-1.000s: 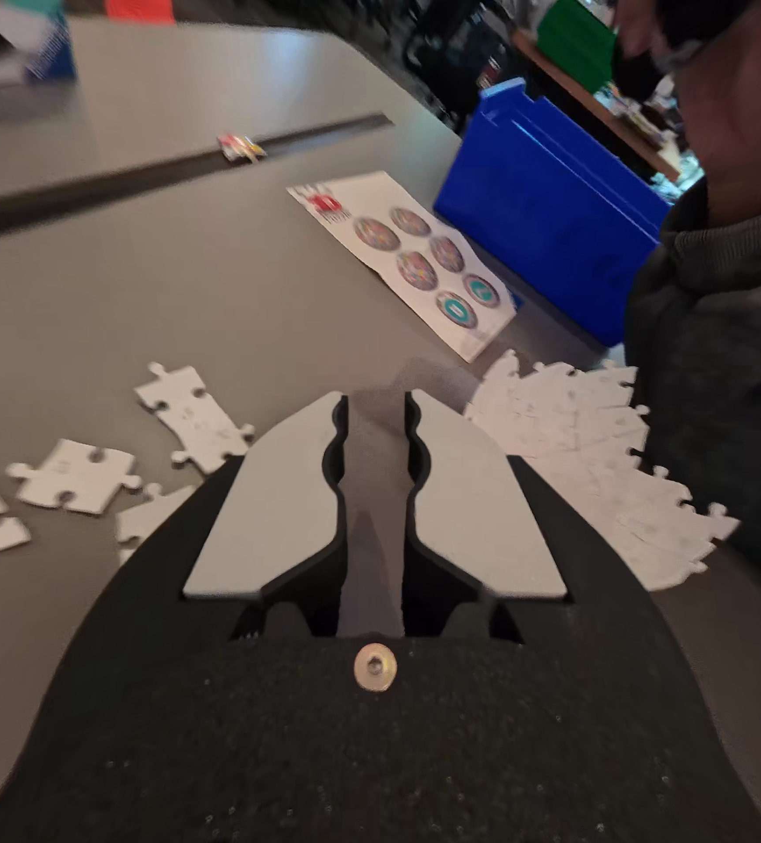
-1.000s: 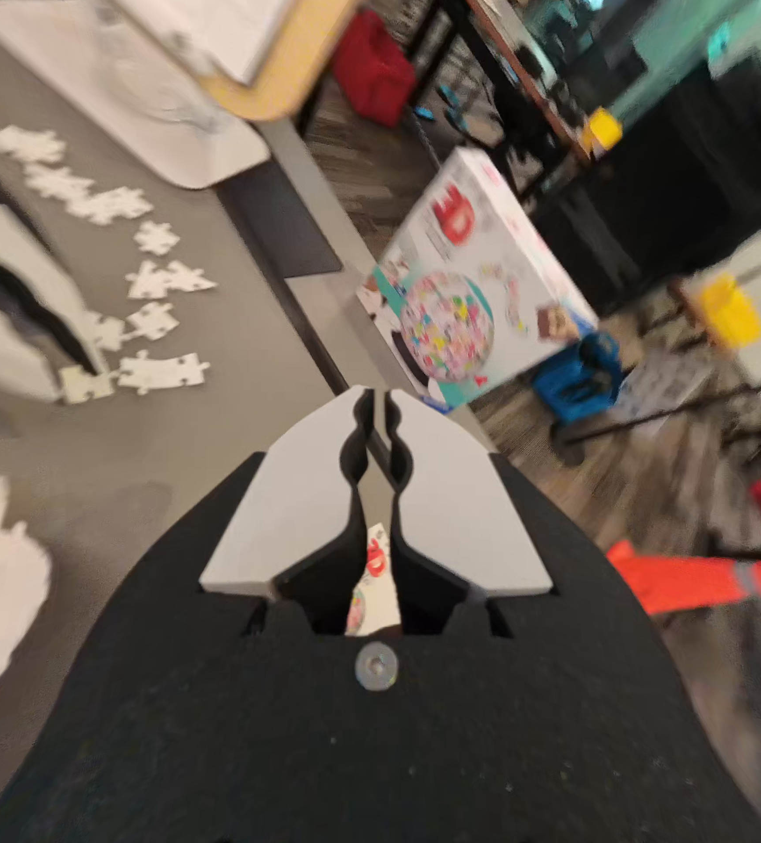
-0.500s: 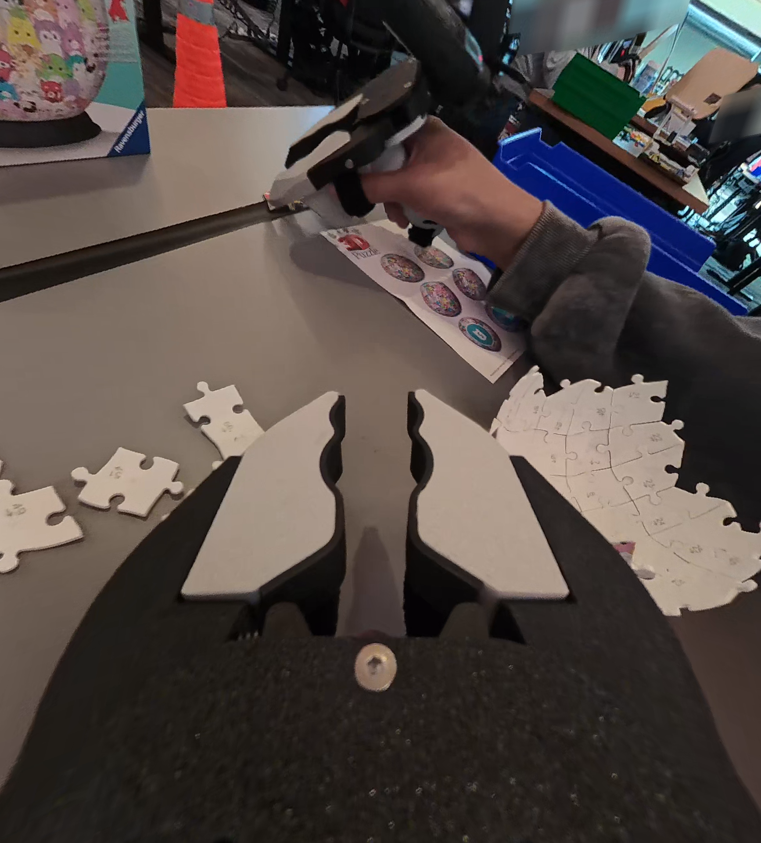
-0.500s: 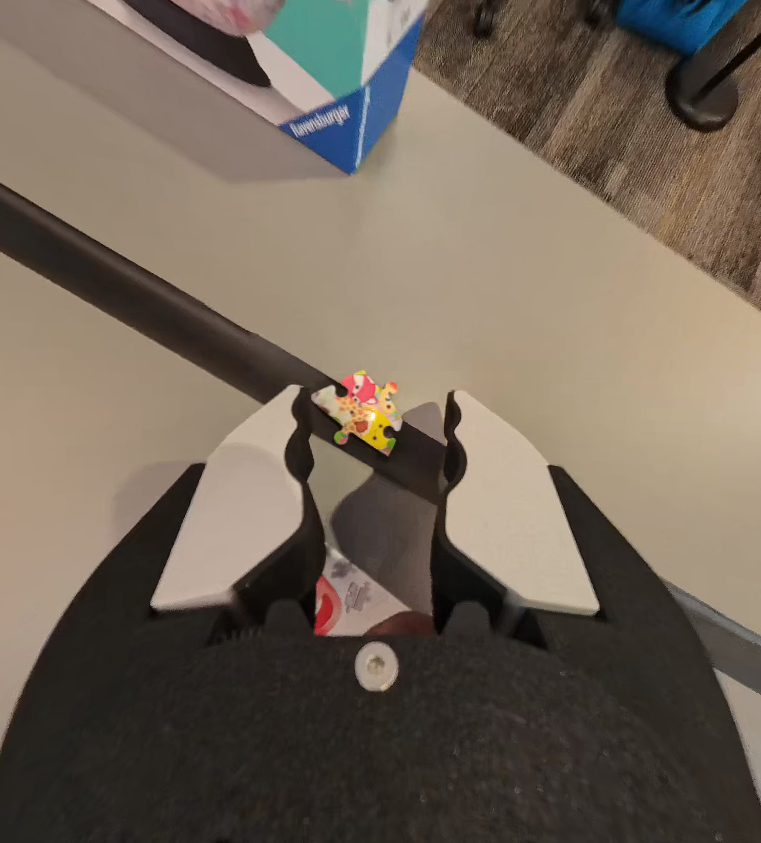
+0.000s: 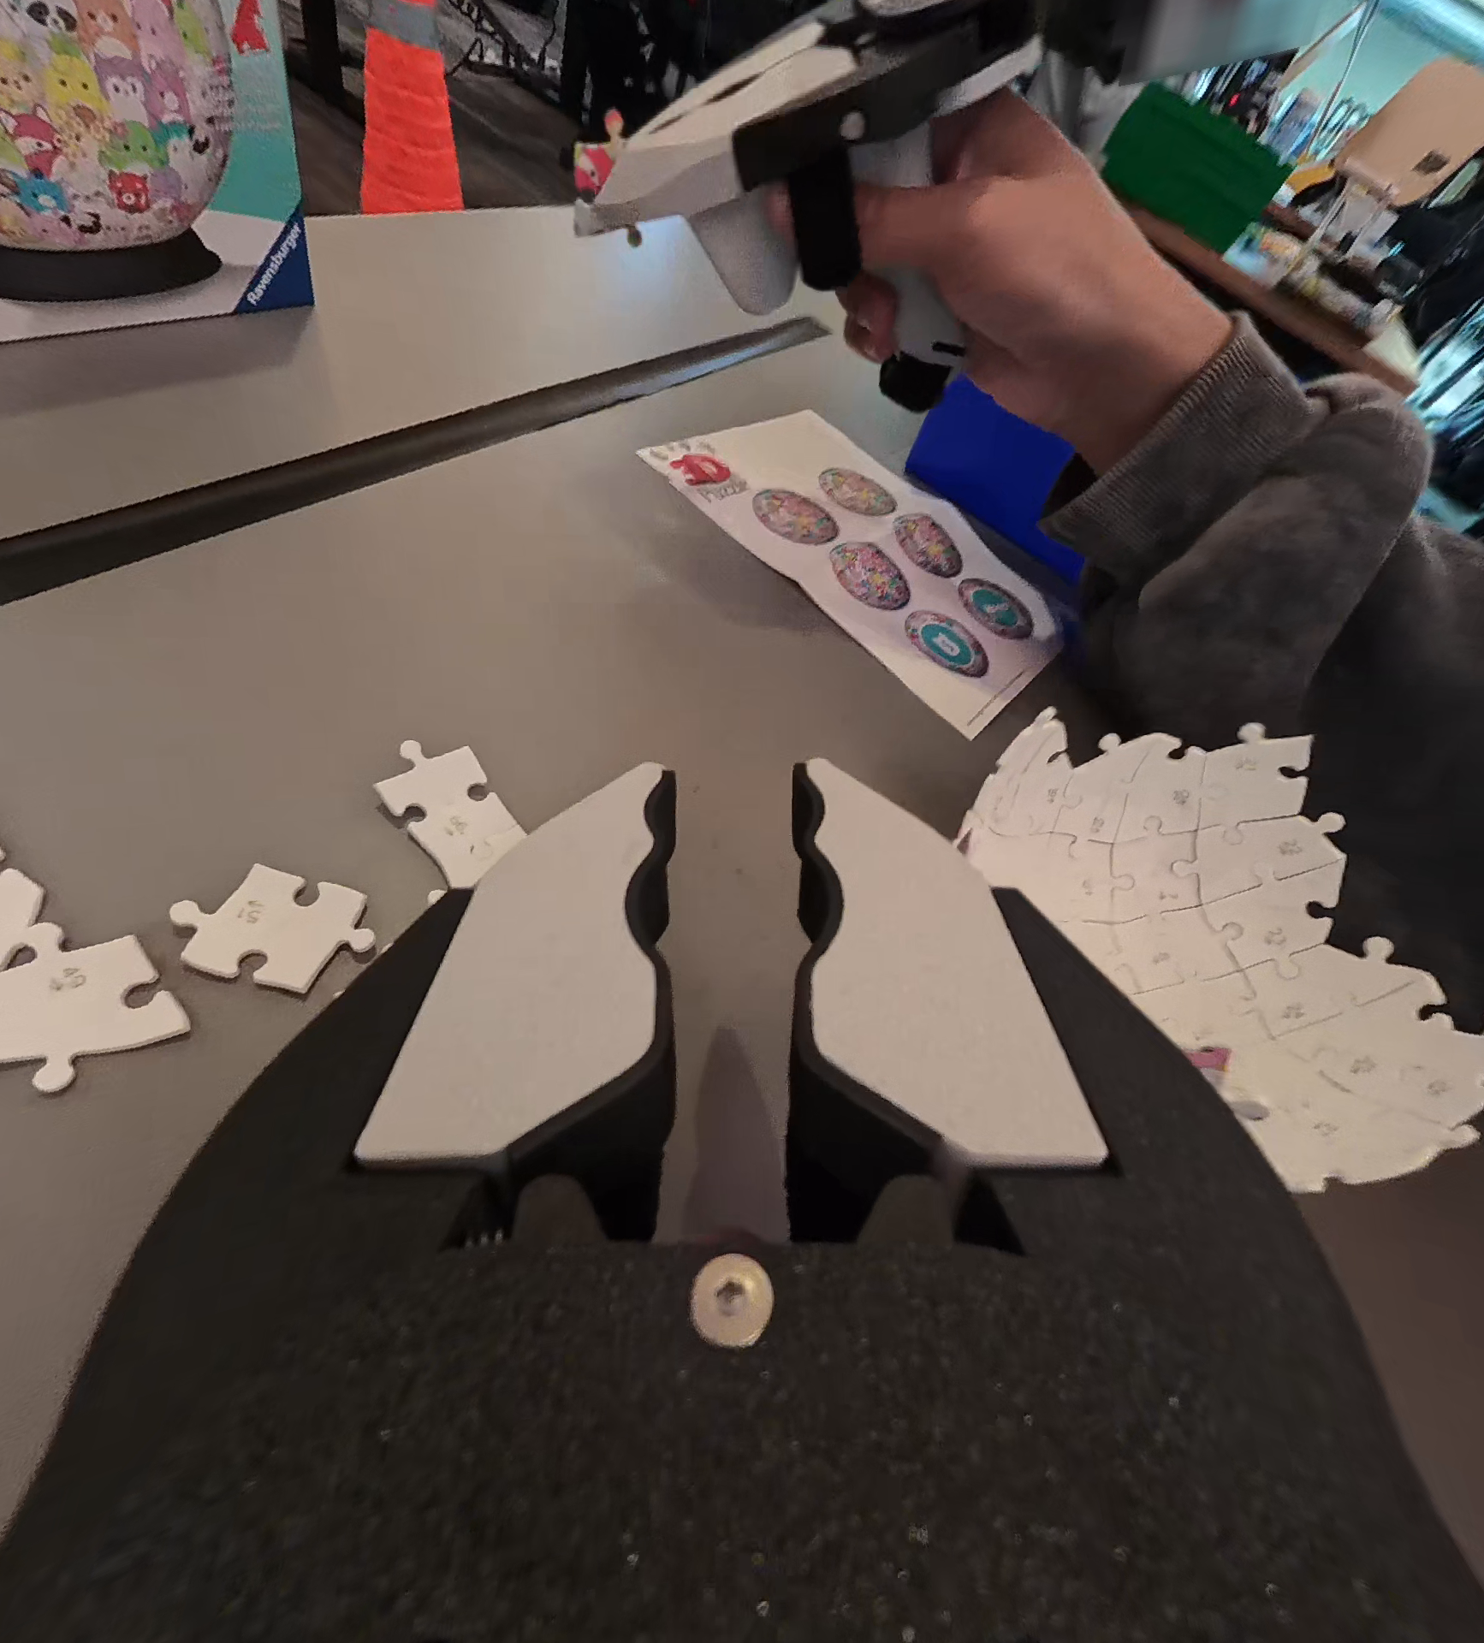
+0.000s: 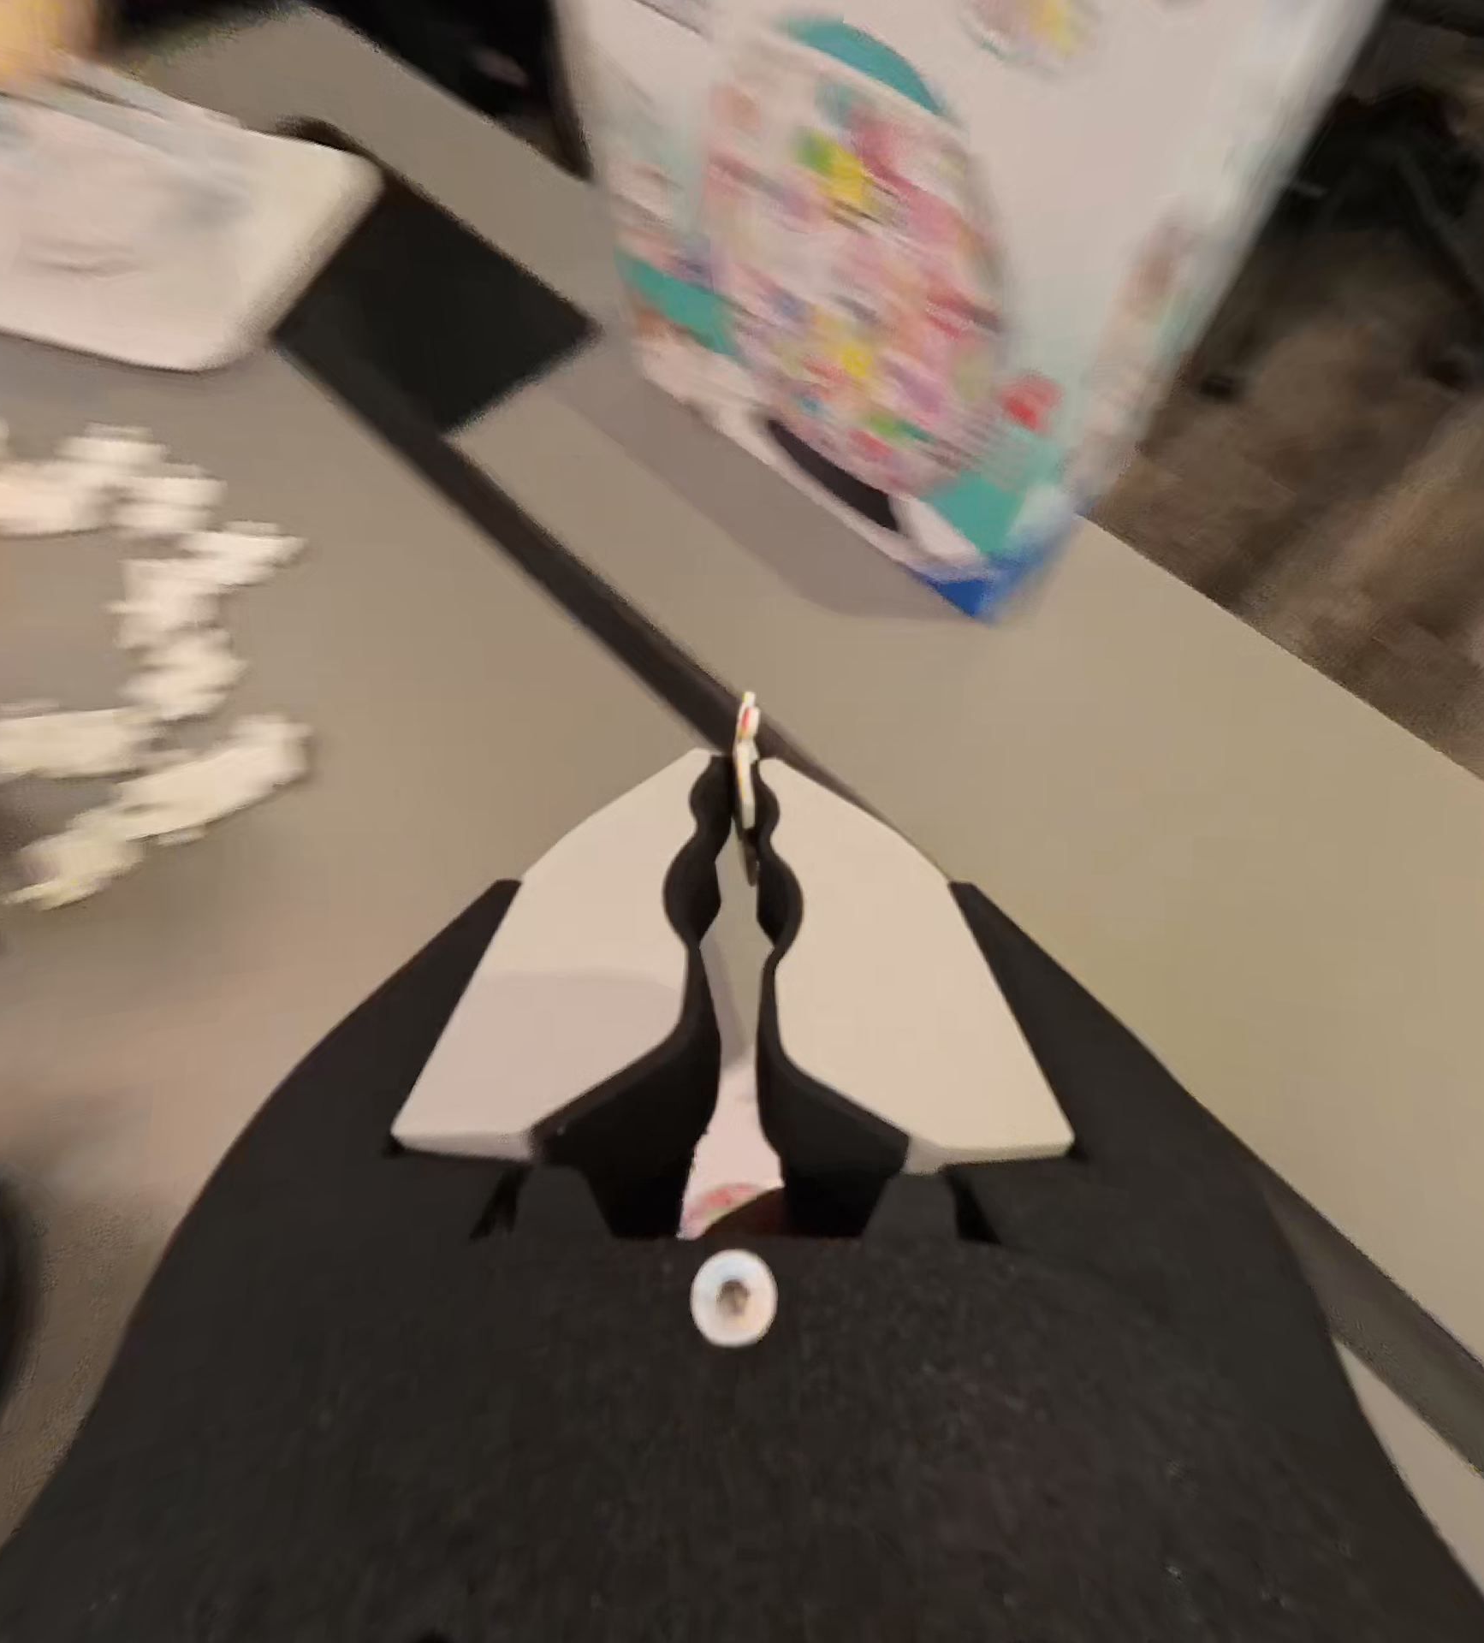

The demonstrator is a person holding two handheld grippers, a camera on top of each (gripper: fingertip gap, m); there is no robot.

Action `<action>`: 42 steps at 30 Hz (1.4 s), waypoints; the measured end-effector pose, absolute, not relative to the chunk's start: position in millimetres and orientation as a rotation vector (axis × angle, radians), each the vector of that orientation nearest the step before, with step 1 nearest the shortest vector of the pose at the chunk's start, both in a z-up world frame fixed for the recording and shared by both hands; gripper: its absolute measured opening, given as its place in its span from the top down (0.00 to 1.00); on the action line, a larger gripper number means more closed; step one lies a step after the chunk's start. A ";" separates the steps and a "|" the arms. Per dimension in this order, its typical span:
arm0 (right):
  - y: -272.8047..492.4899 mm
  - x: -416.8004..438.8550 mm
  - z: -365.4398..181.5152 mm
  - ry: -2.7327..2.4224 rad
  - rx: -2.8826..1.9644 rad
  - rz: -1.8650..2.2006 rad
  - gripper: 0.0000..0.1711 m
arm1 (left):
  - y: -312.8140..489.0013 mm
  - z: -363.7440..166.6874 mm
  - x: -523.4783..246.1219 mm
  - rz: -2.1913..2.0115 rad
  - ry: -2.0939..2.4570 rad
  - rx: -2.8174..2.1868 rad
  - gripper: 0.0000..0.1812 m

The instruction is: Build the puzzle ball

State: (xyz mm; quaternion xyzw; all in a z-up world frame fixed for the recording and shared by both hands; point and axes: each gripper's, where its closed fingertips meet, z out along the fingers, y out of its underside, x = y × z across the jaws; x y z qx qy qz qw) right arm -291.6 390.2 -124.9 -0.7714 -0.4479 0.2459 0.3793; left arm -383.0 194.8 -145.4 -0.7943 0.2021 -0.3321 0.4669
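My left gripper (image 5: 733,791) is open and empty, low over the grey table. To its right lies a curved white part-built shell of joined puzzle pieces (image 5: 1201,925), face down. Loose white pieces (image 5: 276,925) lie to its left. My right gripper (image 6: 746,773) is shut on a small colourful puzzle piece (image 6: 747,756), held edge-on above the dark table seam. It also shows in the left wrist view (image 5: 605,191), raised at the far side, with the piece (image 5: 593,156) at its tip.
The puzzle box (image 5: 98,151) stands at the far left on the second table and shows blurred in the right wrist view (image 6: 898,293). An instruction sheet (image 5: 854,569) lies by a blue bin (image 5: 987,462). A person's hand and grey sleeve (image 5: 1254,569) reach across the right side. Some 20 cm of space lies between my two pairs of fingers.
My right gripper closed on the colourful piece at the table seam and lifted it. The left gripper stayed open and hardly moved.
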 end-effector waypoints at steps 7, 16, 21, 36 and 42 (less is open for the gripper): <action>202.2 -362.2 -65.7 -1.861 -1.430 0.992 0.98 | 178.0 -84.4 -381.4 -0.972 0.487 -1.672 0.87; 149.5 -381.7 -53.3 -1.937 -1.284 1.178 0.98 | 143.5 -61.0 -364.1 -1.378 0.567 -1.542 0.94; 144.5 -374.8 -53.8 -1.957 -1.316 1.265 0.98 | 140.4 -62.1 -359.5 -1.443 0.571 -1.526 0.99; 148.3 -368.0 -66.8 -1.965 -1.447 1.388 0.98 | 155.3 -63.9 -372.9 -1.293 0.517 -1.539 0.89; 147.8 -376.1 -65.4 -1.938 -1.431 1.384 0.98 | 150.9 -65.1 -368.5 -1.309 0.547 -1.544 0.97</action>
